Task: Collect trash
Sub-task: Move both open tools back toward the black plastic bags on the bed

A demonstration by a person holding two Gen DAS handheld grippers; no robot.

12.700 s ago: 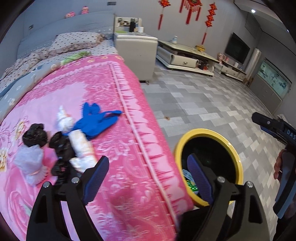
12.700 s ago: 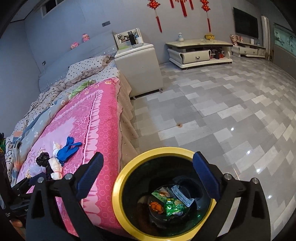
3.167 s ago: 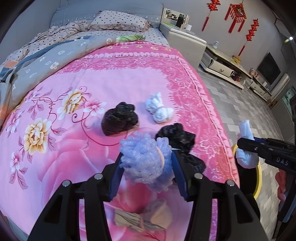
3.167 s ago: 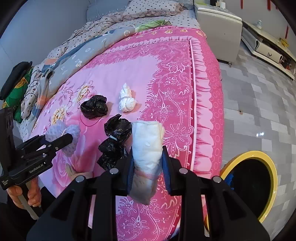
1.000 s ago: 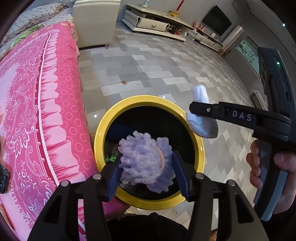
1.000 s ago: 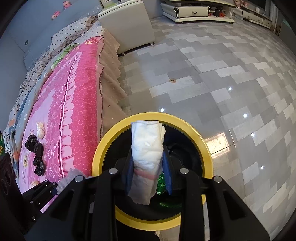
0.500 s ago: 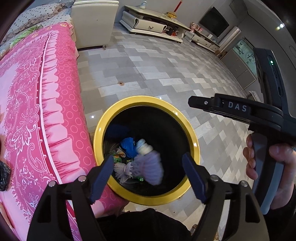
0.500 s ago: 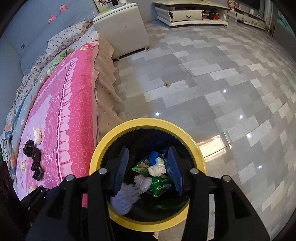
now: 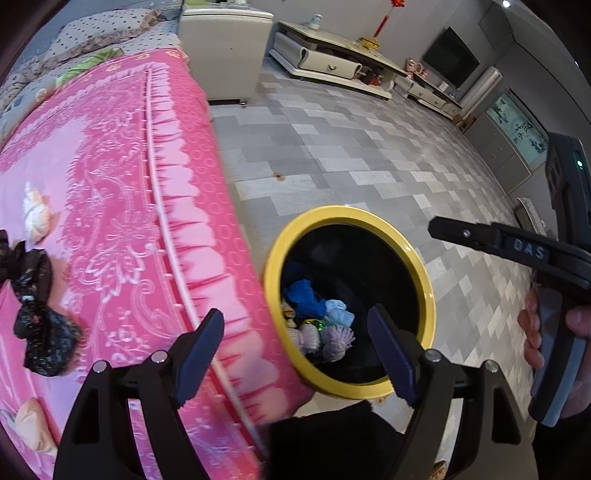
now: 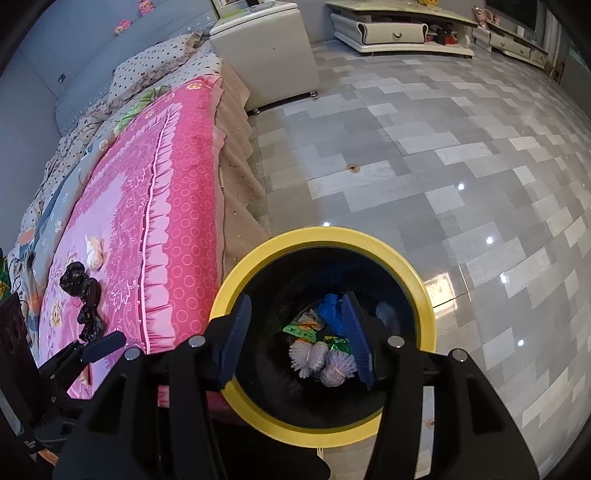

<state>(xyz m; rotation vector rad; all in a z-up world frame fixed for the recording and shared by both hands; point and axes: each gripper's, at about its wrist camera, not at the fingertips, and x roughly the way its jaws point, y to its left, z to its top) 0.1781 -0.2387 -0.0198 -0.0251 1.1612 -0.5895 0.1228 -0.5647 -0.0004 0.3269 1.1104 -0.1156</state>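
Note:
A yellow-rimmed black bin (image 9: pixel 424 280) (image 10: pixel 421 284) stands on the floor beside the pink bed. Inside lie a purple puff (image 9: pixel 337 338) (image 10: pixel 338 365), a blue glove (image 9: pixel 303 295) (image 10: pixel 328 312), white wads and wrappers. My left gripper (image 9: pixel 295 350) is open and empty over the bed's edge and the bin's left rim. My right gripper (image 10: pixel 295 341) is open and empty above the bin; it also shows in the left wrist view (image 9: pixel 480 236). Black bags (image 9: pixel 37 317) (image 10: pixel 86 306) and a white wad (image 9: pixel 35 218) (image 10: pixel 94 251) lie on the pink bedspread (image 9: pixel 110 184) (image 10: pixel 166 192).
A beige wad (image 9: pixel 31 424) lies at the bed's near corner. A white nightstand (image 9: pixel 221 44) (image 10: pixel 266 51) stands by the bed head. A low TV cabinet (image 9: pixel 332 62) (image 10: pixel 399 26) lines the far wall. Grey tiled floor (image 9: pixel 351 155) (image 10: pixel 461 166) surrounds the bin.
Both grippers opened and dropped the purple puff and the white wad into the bin. The left gripper has since swung left, toward the bed.

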